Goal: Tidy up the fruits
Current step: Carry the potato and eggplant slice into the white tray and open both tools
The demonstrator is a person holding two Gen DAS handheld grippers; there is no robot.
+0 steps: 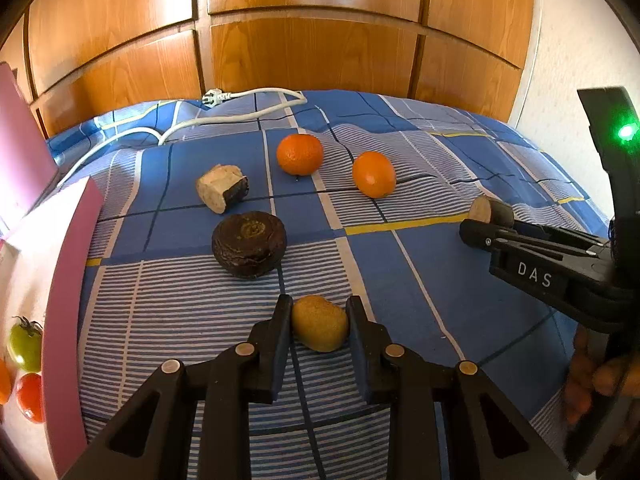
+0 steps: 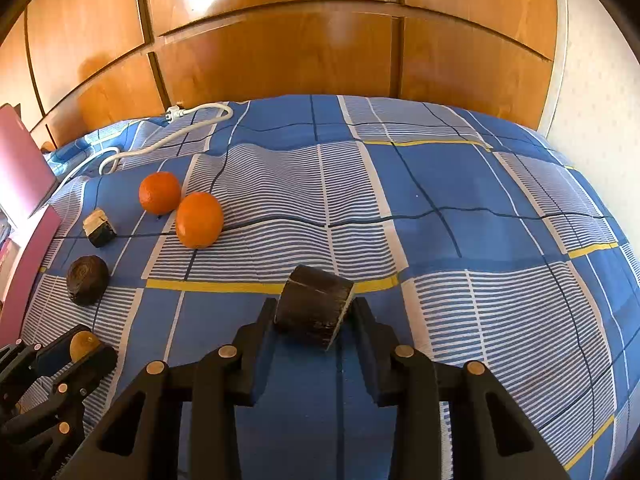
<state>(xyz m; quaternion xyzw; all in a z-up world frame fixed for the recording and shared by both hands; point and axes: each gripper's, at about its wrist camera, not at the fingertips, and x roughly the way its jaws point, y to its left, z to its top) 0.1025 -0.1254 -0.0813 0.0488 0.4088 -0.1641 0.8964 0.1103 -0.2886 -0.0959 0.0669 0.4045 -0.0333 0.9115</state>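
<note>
Holding one piece in each gripper, we stand over the blue checked bedcover [image 2: 460, 184] with the sorting only partly done. Our left gripper [image 1: 320, 322] has its jaws narrow and pressed on a small yellow-brown piece [image 1: 319, 323], which sits right between the pads, near us in the left wrist view. Our right gripper [image 2: 314, 314] has a dark cut chunk [image 2: 312, 306] between its jaws; the left pad touches the dark skin, but on the right side the pale cut edge seems to meet only the tip of the pad, so we judge this grip as closed yet not very secure. Farther away on the cover lie two oranges [image 1: 300, 154], close together, then a pale chunk with dark rind [image 1: 222, 193] and a round dark fruit [image 1: 249, 249] nearer to us. At the far left edge a pink-rimmed tray [image 1: 66, 280] holds small tomatoes [image 1: 25, 348], and this is probably where the pieces should go. What can go wrong from here: the dark chunk may turn or slip out when we lift it, because it is held askew on a slanted face. The soft cover has folds, so a dropped piece could roll toward the oranges. The white cable [image 1: 240, 114] at the far side could catch a gripper if we reach there.
</note>
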